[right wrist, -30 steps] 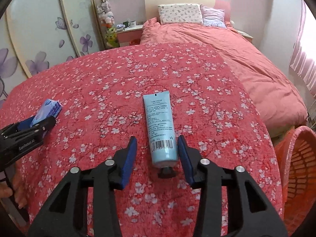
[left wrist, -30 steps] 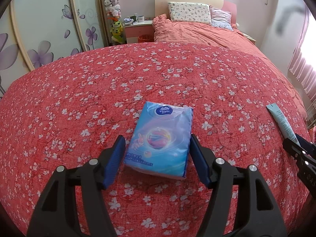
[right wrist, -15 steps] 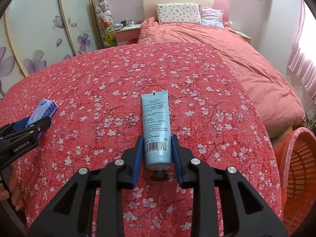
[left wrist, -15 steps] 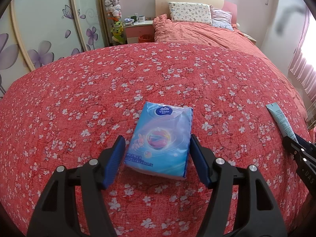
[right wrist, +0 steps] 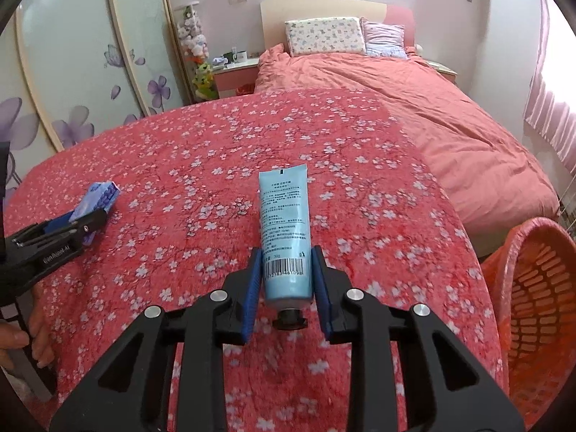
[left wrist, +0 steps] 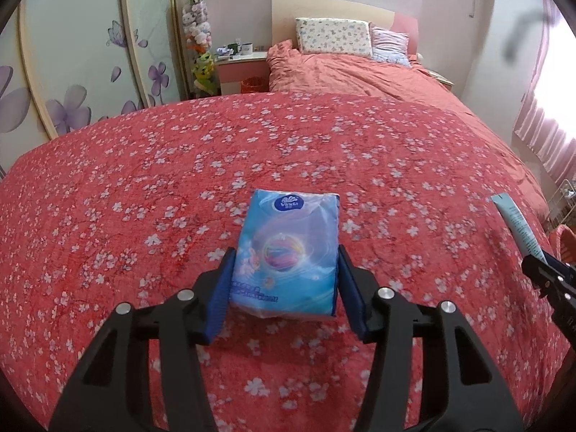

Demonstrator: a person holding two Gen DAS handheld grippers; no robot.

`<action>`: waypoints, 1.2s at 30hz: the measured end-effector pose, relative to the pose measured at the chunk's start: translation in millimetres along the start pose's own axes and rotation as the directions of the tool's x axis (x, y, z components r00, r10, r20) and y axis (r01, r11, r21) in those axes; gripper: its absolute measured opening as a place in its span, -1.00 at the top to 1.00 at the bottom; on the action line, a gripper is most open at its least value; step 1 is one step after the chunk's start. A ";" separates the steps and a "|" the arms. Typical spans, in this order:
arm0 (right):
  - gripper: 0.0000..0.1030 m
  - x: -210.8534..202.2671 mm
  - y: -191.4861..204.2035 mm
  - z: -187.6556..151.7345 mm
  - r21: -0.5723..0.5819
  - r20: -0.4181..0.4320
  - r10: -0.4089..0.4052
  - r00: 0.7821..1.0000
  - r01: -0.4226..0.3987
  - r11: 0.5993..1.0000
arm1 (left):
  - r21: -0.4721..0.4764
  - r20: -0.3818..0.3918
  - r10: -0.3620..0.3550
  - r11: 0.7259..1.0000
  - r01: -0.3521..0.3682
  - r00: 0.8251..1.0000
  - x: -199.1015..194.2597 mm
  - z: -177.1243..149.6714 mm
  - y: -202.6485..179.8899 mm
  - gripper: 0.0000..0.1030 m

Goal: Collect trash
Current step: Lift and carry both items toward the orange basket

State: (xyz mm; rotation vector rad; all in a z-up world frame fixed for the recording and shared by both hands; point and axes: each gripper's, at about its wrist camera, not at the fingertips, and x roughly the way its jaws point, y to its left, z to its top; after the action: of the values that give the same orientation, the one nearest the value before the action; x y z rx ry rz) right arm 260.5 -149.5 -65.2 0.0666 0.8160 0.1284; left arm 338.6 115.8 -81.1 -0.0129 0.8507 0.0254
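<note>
Red cherry-blossom cloth (left wrist: pixel 151 187) covers a wide surface; a bed (right wrist: pixel 432 108) with a salmon duvet stands behind it.

Left gripper (left wrist: pixel 284 288): jaws closing, blue pads against both long sides of a blue Vinda tissue pack (left wrist: pixel 288 252). The pack lies flat on the cloth, about mid-width and toward the near edge, logo end pointing away.

Right gripper (right wrist: pixel 286 277): pads pressed on the lower part of a light-blue cream tube (right wrist: pixel 284 223), at the barcode. The black cap points back between the fingers; the crimped end points toward the bed. Whether the tube rests on the cloth or is clear of it, cannot tell. It sits toward the right edge of the cloth.

Orange plastic basket (right wrist: pixel 540 306) stands just beyond the cloth's right edge, near the right gripper.

A hand (right wrist: pixel 21 338) on the left gripper's grip shows at the left border of the right wrist view.
</note>
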 end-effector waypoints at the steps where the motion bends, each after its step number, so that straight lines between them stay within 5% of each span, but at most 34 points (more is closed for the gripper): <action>1: 0.46 -2.1 -1.7 -1.0 0.003 0.004 0.002 1.000 -0.002 1.000 | 0.003 0.003 0.000 1.000 0.000 1.000 -1.5 -1.0 -2.0 -0.02; 19: 0.46 -65.4 -32.7 -3.1 0.073 0.145 -0.019 0.989 0.008 0.997 | 0.082 0.109 -0.079 0.994 0.070 0.991 -67.9 4.3 -65.1 -0.02; 36: 0.46 -137.4 -84.1 -23.6 0.182 0.289 -0.131 0.948 0.080 0.980 | 0.185 0.154 -0.268 0.953 0.239 0.951 -144.2 4.2 -155.2 -0.02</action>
State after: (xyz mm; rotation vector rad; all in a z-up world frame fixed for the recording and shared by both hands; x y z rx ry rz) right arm 157.6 -251.7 8.6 0.1968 0.5233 -0.0528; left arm 250.9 -41.7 30.2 0.0347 0.6649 -0.2834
